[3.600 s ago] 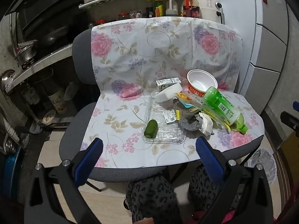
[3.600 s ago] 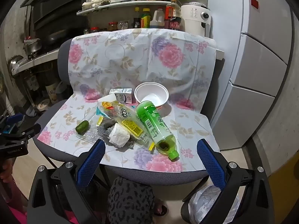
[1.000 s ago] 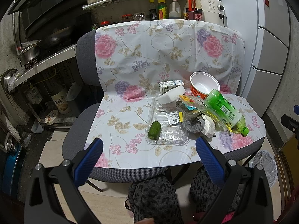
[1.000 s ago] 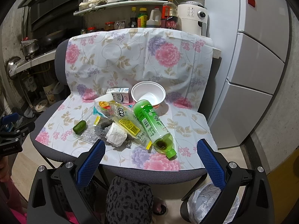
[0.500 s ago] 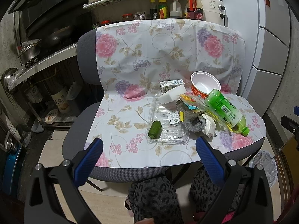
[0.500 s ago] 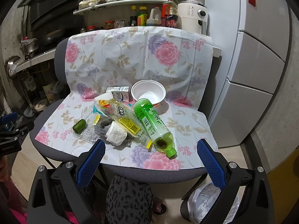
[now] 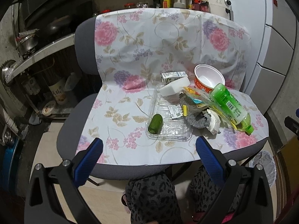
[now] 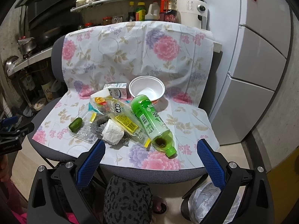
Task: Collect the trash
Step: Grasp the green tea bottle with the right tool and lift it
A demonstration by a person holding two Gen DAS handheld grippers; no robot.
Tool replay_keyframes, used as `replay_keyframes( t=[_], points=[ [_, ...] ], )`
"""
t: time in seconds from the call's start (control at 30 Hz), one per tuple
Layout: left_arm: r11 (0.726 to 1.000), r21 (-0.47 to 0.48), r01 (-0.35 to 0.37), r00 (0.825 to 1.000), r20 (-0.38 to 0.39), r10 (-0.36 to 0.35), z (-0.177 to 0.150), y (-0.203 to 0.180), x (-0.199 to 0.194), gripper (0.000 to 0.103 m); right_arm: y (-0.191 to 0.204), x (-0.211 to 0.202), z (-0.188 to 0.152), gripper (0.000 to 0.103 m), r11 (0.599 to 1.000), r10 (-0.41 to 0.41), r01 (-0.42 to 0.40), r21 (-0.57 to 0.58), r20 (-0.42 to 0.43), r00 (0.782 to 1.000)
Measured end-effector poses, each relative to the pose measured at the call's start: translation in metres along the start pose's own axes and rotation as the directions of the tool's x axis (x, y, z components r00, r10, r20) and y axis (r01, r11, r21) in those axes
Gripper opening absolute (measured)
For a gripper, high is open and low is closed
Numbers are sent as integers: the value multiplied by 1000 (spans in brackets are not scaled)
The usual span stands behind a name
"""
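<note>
A pile of trash lies on a chair seat draped with a floral cloth (image 7: 119, 112). It holds a green plastic bottle (image 8: 151, 123) on its side, a clear plastic tray (image 7: 168, 123) with a green cucumber piece (image 7: 155, 123), a yellow snack wrapper (image 8: 121, 117), a crumpled tissue (image 8: 113, 132), a white foam block (image 7: 174, 87), a small milk carton (image 8: 116, 91) and an instant-noodle bowl (image 8: 147, 89). My left gripper (image 7: 148, 156) hovers open in front of the seat, below the tray. Also open and holding nothing, my right gripper (image 8: 150, 158) hangs before the seat edge near the bottle's cap.
A bin lined with a white bag (image 8: 211, 203) stands on the floor at the chair's right. A person's patterned trouser legs (image 7: 155, 197) are below the seat. A white fridge (image 8: 261, 56) is at the right; a shelf of bottles (image 8: 149, 13) and a cooker lie behind.
Both views have drifted slightly; the chair and trash sit a little differently in frame. Nothing on the seat has moved and both grippers remain open.
</note>
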State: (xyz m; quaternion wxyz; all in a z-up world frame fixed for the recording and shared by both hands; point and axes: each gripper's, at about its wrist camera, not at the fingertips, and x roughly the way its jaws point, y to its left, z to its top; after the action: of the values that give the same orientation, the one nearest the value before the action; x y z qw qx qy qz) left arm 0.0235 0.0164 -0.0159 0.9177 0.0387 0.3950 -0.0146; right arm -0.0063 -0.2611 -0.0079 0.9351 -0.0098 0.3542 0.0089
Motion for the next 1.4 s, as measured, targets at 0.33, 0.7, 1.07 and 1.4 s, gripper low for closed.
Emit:
replay_keyframes(
  t=[0.33,0.7,1.07,1.4],
  points=[
    [1000,31,-3,999,-53,5,8,-11,45,96,-15,58,-1,97,998,48,-46,-38,60,997],
    [998,58,-33,999,-26,34,19,-28,84,96,-19,149,4,96,975,161,-163,-150,-25,987],
    [995,44,84,991,-107,-79,38,-49,134,96,-12,219,22,91,930,258,-284,-234,-136,956],
    [990,26,141,983,-124,-137,38,-57,141,96,-7,252,18,76,922,202,-269,-278,-249,947]
  ],
)
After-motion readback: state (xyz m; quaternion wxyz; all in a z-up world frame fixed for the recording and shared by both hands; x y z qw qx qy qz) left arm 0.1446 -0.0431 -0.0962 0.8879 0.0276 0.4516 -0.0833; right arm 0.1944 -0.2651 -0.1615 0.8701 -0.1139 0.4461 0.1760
